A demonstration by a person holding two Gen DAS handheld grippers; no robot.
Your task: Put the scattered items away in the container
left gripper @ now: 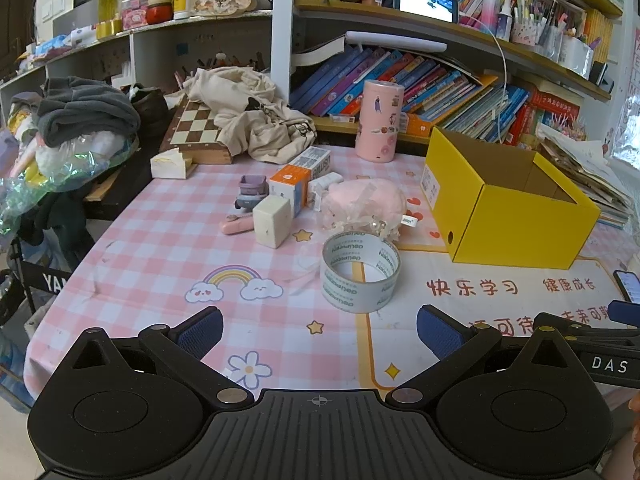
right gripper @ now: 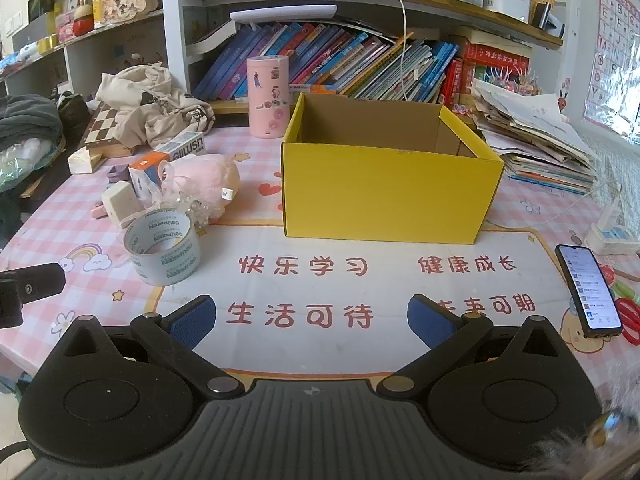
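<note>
An open yellow cardboard box (left gripper: pixel 516 220) (right gripper: pixel 390 194) stands on the pink checked table, and looks empty. A roll of clear tape (left gripper: pixel 360 272) (right gripper: pixel 162 246) stands left of it. Behind the tape lie a pink plush toy (left gripper: pixel 366 202) (right gripper: pixel 202 182), a white block (left gripper: pixel 272 220) (right gripper: pixel 120 202), an orange-white carton (left gripper: pixel 290 184) (right gripper: pixel 146 170), a white carton (left gripper: pixel 312 162) (right gripper: pixel 182 148), a purple toy truck (left gripper: pixel 252 192) and a pink cutter (left gripper: pixel 236 224). My left gripper (left gripper: pixel 320 330) is open, just short of the tape. My right gripper (right gripper: pixel 312 316) is open in front of the box.
A pink cylinder tin (left gripper: pixel 378 120) (right gripper: pixel 267 96) stands behind the box. A chessboard (left gripper: pixel 196 128) with crumpled cloth (left gripper: pixel 252 116) lies at the back left. A lit phone (right gripper: pixel 590 290), red scissors (right gripper: pixel 630 320) and a paper stack (right gripper: pixel 532 136) are right. Bookshelves line the back.
</note>
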